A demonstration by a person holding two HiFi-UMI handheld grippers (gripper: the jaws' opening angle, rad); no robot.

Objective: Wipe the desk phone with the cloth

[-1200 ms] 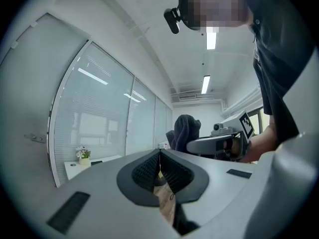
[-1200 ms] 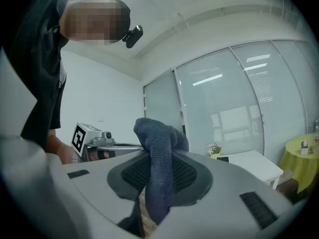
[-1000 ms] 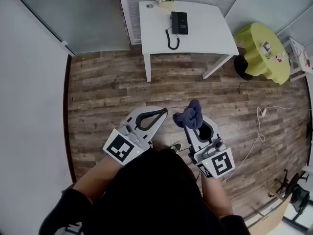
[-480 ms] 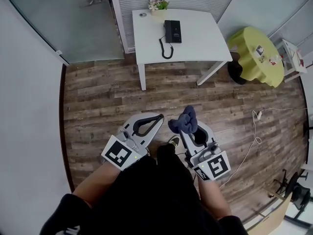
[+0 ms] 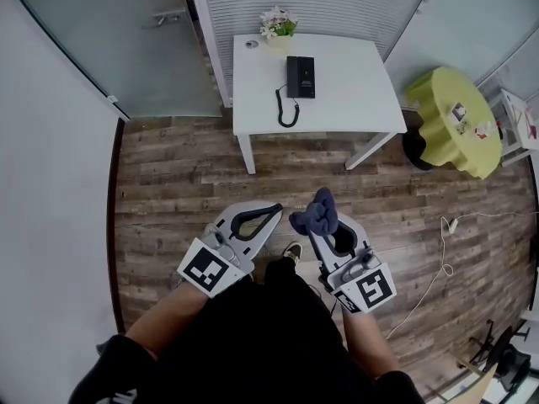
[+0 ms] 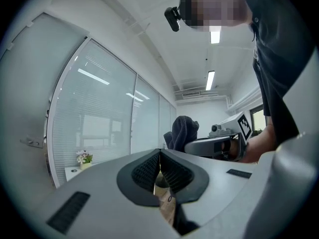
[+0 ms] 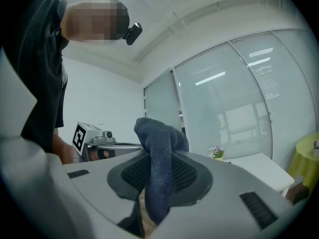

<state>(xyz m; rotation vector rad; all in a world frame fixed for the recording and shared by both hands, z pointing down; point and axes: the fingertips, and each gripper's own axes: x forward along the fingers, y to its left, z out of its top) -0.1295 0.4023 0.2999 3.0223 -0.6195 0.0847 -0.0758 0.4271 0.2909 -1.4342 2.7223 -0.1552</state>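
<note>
A black desk phone [image 5: 301, 77] lies on the white table [image 5: 354, 99] far ahead in the head view, its coiled cord [image 5: 285, 109] trailing toward the table's front. My right gripper [image 5: 316, 219] is shut on a dark blue cloth [image 5: 317, 211], which bunches above its jaws; the cloth [image 7: 158, 158] fills the middle of the right gripper view. My left gripper [image 5: 276, 209] is shut with nothing in it, its jaws meeting at the tip [image 6: 160, 153]. Both grippers are held over the wooden floor, well short of the table.
A small flower pot [image 5: 278, 25] and a round item [image 5: 251, 45] stand at the table's back. A yellow-green round table [image 5: 459, 120] sits to the right. A white cable [image 5: 442, 247] runs over the floor at right. Glass walls and blinds stand behind.
The view has shifted, and the table with the phone sits slightly lower and nearer in the frame. Both grippers keep their hold and pose, moving forward with the person.
</note>
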